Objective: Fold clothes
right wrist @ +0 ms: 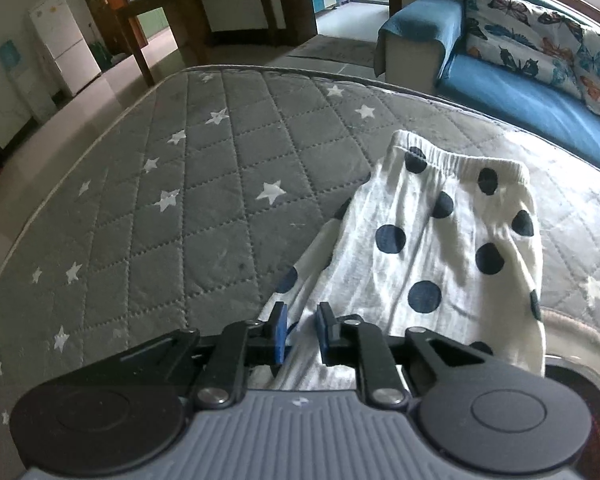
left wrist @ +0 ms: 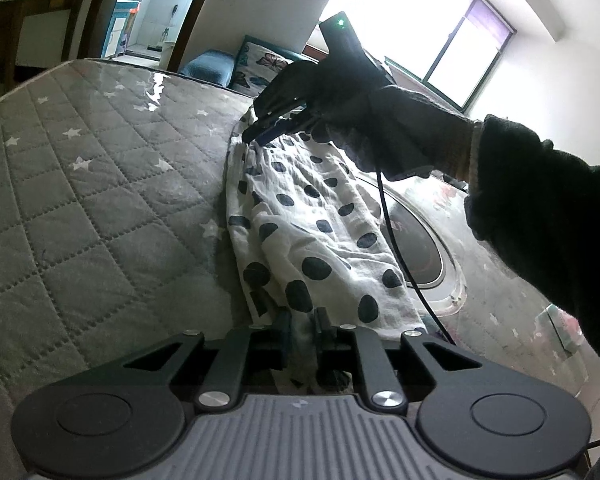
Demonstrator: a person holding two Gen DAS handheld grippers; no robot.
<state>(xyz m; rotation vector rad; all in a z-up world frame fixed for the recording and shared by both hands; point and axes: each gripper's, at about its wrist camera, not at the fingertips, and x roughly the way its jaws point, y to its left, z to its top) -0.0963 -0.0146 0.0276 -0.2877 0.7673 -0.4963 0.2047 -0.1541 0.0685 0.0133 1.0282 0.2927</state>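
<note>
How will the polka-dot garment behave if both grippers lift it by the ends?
Likely floppy: the polka-dot garment lies wrinkled and creased over the quilted mattress, so the middle should sag. Probably light; it looks like thin fabric. The elastic waistband may bunch, and thin cloth could slip from the left gripper and the right gripper.

Window [left wrist: 440, 36] blown out, backlit hand [left wrist: 364, 120] near-black; mattress [right wrist: 204, 200] evenly lit; fisheye bends edges, corners dark

no legible text, labels, brand names or nos. anywhere, either wrist view
</note>
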